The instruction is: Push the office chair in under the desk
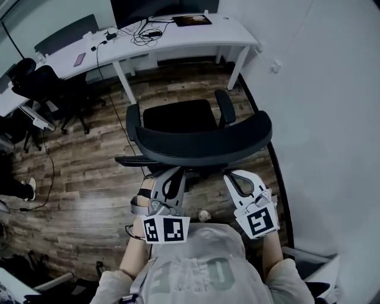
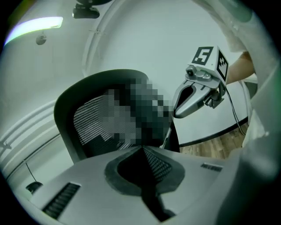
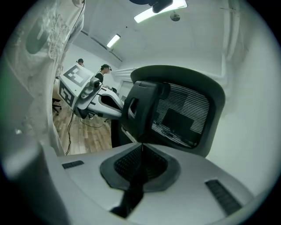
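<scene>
The black mesh office chair (image 1: 199, 144) stands with its seat (image 1: 178, 115) facing the white desk (image 1: 196, 37), out on the wood floor short of the desk's edge. My left gripper (image 1: 174, 173) and right gripper (image 1: 230, 176) are both shut and empty, tips right up at the back of the backrest. Whether they touch it is hidden. In the left gripper view the closed jaws (image 2: 141, 148) point at the backrest (image 2: 85, 118), with the right gripper (image 2: 193, 96) alongside. In the right gripper view the closed jaws (image 3: 141, 145) face the backrest (image 3: 186, 110), with the left gripper (image 3: 94, 99) beside it.
A white wall (image 1: 332, 119) runs close along the right of the chair. The desk's legs (image 1: 238, 65) frame the opening, and cables (image 1: 142, 35), a tablet (image 1: 191, 20) and a monitor (image 1: 160, 7) are on top. Other dark chairs (image 1: 41, 89) stand at the left.
</scene>
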{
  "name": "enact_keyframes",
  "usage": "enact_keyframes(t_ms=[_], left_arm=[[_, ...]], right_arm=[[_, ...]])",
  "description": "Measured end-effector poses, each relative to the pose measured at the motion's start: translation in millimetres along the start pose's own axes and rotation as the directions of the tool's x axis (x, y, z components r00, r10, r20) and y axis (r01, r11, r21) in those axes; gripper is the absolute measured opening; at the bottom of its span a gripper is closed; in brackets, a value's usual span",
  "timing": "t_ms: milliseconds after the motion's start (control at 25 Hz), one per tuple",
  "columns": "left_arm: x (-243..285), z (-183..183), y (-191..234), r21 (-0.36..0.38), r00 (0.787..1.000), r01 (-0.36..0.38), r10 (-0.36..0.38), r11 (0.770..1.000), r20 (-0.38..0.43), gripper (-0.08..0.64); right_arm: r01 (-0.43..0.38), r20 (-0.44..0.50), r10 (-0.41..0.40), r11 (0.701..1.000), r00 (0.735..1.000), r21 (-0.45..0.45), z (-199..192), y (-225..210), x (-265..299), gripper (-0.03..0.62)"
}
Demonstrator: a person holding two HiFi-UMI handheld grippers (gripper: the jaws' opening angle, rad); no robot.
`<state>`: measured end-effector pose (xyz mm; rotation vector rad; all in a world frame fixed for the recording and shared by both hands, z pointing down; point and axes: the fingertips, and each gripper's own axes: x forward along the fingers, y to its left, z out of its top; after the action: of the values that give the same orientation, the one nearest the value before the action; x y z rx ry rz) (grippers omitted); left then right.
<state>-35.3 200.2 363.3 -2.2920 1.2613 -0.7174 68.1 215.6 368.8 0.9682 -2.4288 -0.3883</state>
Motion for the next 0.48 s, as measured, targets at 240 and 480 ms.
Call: enact_keyframes(t_ms=[240, 480], left_arm=[[13.9, 4.2, 1.8, 0.028, 0.994, -0.082, 0.084, 0.996, -0.071, 0.017], [7.5, 0.9, 4.5, 0.051, 0.986, -0.107, 0.112, 0.993, -0.120, 0.017]], right_arm=[[-0.018, 0.035, 0.019, 0.999, 0.999, -0.033, -6.5, -36.9, -12.4, 0.021], [-0.093, 0.061, 0.097, 0.994, 0.993, -0.057, -8.7, -35.7, -11.8, 0.021]])
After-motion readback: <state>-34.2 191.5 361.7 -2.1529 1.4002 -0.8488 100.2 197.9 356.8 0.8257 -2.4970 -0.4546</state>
